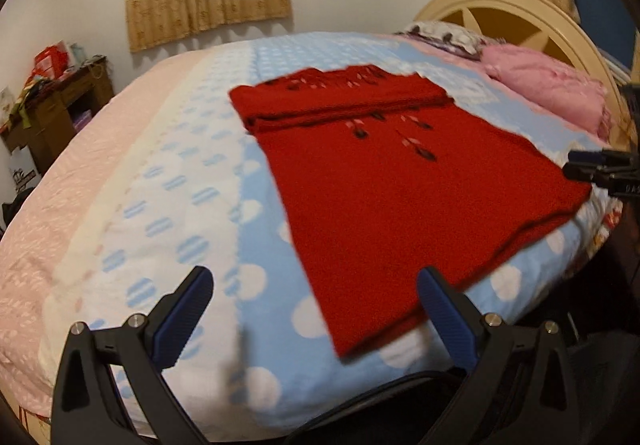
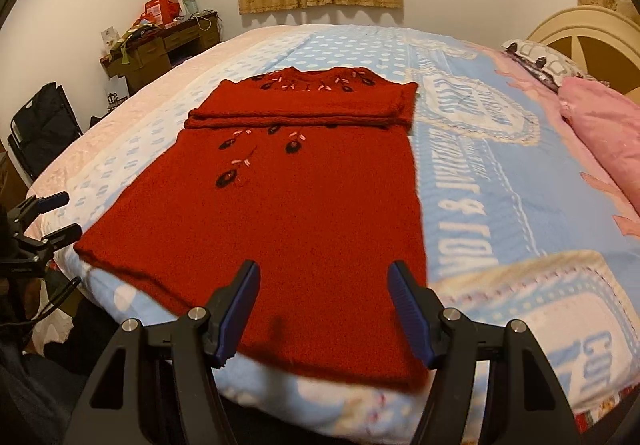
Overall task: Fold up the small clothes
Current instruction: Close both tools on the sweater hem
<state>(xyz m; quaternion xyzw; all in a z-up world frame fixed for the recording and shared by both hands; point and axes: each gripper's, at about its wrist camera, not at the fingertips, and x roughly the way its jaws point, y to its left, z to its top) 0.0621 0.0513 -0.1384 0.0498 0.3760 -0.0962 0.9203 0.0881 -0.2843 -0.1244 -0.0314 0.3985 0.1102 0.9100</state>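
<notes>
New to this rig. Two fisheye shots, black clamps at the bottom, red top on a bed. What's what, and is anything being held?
No robot arm here: a person carries a handheld two-finger gripper in each hand, each with a fisheye camera looking along its fingers.

The left wrist view shows the left gripper at the bottom, with the other gripper poking in at the right edge. The right wrist view shows the right gripper, aimed at the near hem.

On the bedspread lies a red knit sweater with dark embroidered flowers, sleeves folded across the chest. A pink pillow sits by the headboard.

Both grippers are open and hold nothing; neither touches the sweater yet.
</notes>
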